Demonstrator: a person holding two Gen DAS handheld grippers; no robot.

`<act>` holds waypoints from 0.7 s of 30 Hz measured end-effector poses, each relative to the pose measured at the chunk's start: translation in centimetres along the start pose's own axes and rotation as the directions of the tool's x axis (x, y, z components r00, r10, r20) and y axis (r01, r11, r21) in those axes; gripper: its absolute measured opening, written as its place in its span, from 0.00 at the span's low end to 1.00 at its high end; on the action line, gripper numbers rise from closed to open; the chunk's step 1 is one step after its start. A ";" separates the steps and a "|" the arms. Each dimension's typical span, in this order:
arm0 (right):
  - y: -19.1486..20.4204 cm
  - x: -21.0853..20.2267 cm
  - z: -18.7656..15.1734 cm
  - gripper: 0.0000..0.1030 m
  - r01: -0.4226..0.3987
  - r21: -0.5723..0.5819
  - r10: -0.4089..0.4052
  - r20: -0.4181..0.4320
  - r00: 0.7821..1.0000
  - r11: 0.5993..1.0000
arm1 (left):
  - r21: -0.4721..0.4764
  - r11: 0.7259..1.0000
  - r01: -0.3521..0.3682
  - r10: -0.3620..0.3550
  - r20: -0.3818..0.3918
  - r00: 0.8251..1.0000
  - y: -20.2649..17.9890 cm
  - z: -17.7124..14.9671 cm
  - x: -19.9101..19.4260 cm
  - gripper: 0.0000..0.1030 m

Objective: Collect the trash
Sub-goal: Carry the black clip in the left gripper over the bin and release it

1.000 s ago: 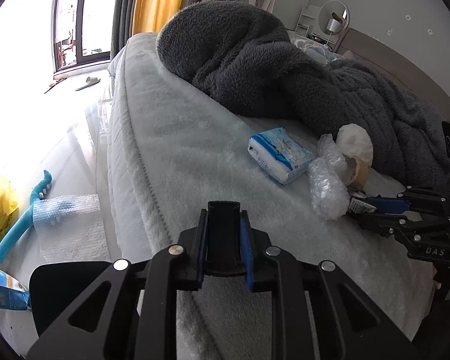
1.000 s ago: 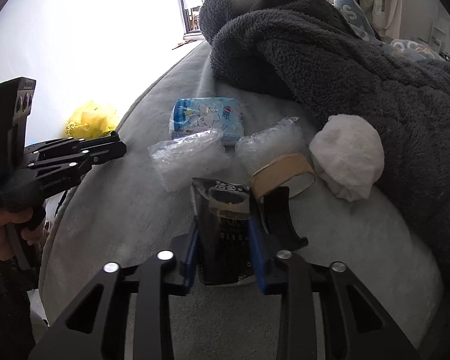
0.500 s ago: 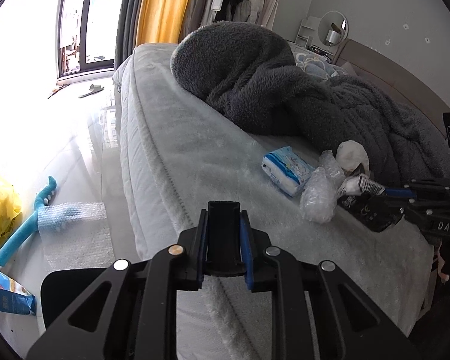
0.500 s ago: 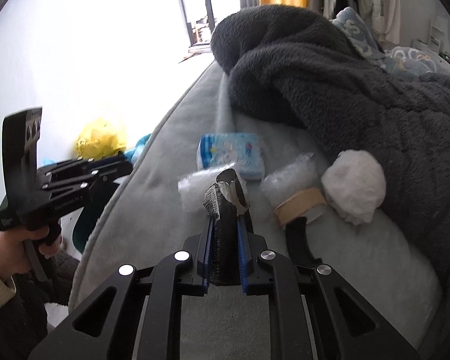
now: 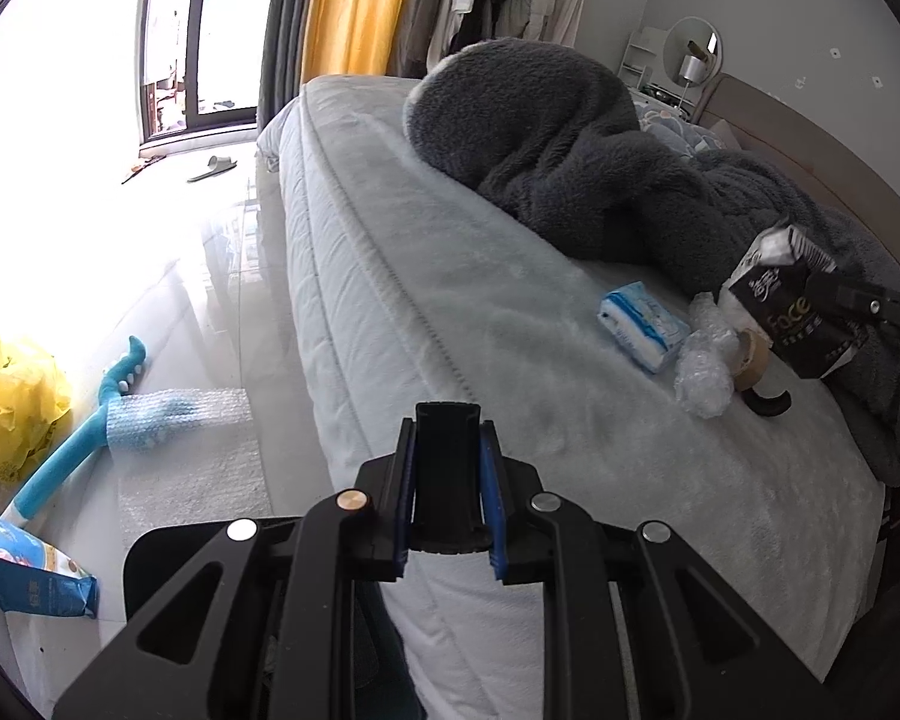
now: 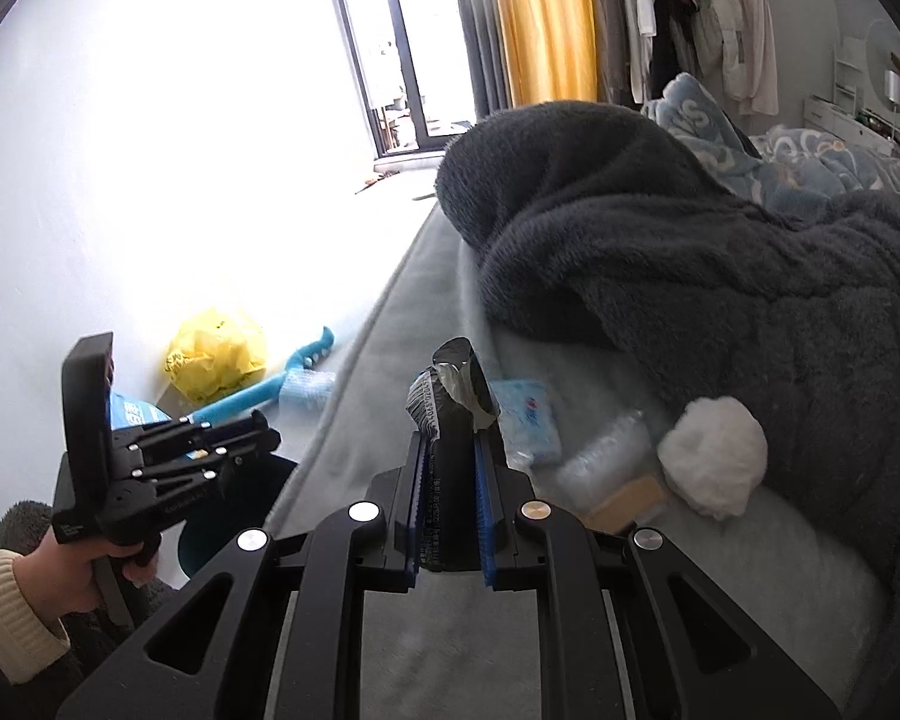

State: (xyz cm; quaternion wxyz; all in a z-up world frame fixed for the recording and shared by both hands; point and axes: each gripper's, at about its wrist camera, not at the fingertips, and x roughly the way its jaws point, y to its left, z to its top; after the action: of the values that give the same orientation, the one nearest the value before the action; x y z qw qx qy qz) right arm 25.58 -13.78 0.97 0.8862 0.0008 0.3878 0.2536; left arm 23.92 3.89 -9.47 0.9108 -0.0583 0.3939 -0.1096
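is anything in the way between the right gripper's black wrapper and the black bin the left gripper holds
Nothing visible blocks it. The right gripper holds the black wrapper raised above the bed; the black bin, clamped by the left gripper, sits lower left past the bed edge, with only open air between.

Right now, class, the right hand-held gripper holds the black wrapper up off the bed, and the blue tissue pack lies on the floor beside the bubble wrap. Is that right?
One detail is wrong. The blue tissue pack lies on the bed, not the floor, as the left wrist view shows. The right hand-held gripper does hold the black wrapper up off the bed.
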 end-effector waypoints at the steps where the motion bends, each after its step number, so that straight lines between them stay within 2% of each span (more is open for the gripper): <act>1: 0.3 0.2 0.2 0.14 -0.010 0.000 0.010 0.001 1.000 1.000 | -0.006 1.000 -0.002 0.002 -0.004 1.000 0.4 -0.1 0.0 0.21; 13: 5.6 2.6 1.9 0.14 -0.102 -0.045 0.102 -0.013 0.995 0.994 | -0.051 0.997 -0.062 0.057 -0.097 0.994 4.4 -1.8 0.4 0.21; 21: 9.4 4.7 2.4 0.14 -0.169 -0.091 0.165 -0.048 0.985 0.981 | -0.087 0.991 -0.102 0.087 -0.160 0.983 7.5 -3.3 0.7 0.21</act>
State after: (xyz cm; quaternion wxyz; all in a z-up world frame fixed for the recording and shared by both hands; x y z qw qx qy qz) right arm 25.67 -2.98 1.27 0.8528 -0.0141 0.3916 0.3451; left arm 23.13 10.89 -13.68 0.8775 -0.0738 0.4710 -0.0518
